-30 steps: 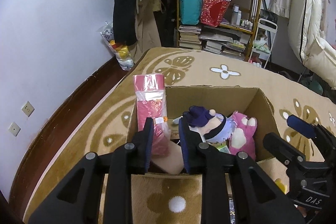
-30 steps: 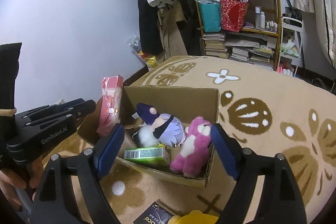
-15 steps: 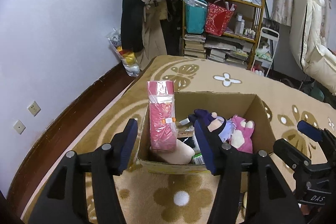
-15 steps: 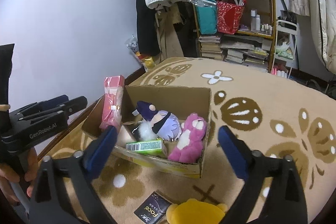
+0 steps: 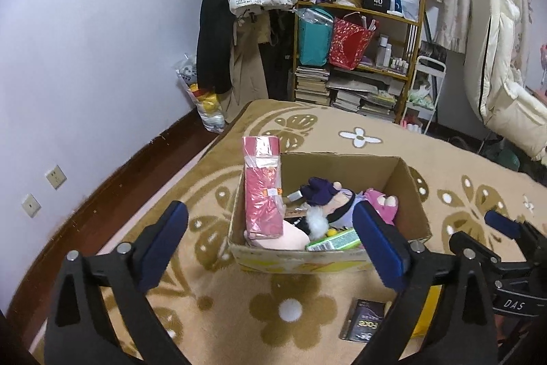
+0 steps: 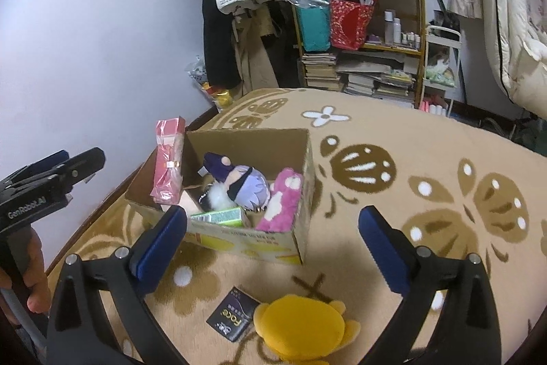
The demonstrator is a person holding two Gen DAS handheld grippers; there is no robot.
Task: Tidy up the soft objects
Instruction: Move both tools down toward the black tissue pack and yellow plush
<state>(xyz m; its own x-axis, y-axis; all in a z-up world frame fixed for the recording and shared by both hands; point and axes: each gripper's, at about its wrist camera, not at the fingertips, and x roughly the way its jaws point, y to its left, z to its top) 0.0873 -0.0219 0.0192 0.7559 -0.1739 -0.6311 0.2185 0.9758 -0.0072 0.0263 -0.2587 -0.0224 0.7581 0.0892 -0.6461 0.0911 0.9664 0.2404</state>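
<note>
A cardboard box [image 5: 407,190] [image 6: 301,218] stands on the patterned rug. Inside it lean a pink wrapped pack [image 5: 261,190] [image 6: 167,166], a purple-haired doll [image 5: 328,197] [image 6: 239,183], a pink plush [image 5: 381,204] [image 6: 282,204] and a green carton [image 5: 336,240] [image 6: 218,216]. My left gripper [image 5: 270,248] hangs in front of the box, its jaws opening wide with nothing between the pads. My right gripper [image 6: 271,248] is open and empty, just behind the box's near wall. A yellow plush [image 6: 301,327] lies on the rug below it.
A dark "face" packet [image 5: 365,320] [image 6: 234,313] lies on the rug beside the yellow plush. A person's hand [image 6: 32,283] holds the left tool. A cluttered shelf [image 5: 359,57] and hanging coats [image 5: 246,5] stand at the far wall. A white duvet [image 5: 502,84] hangs at right.
My left gripper let go of the pink pack, opened wide and drew back from the box. My right gripper opened further and pulled back too, bringing the yellow plush and dark packet into view.
</note>
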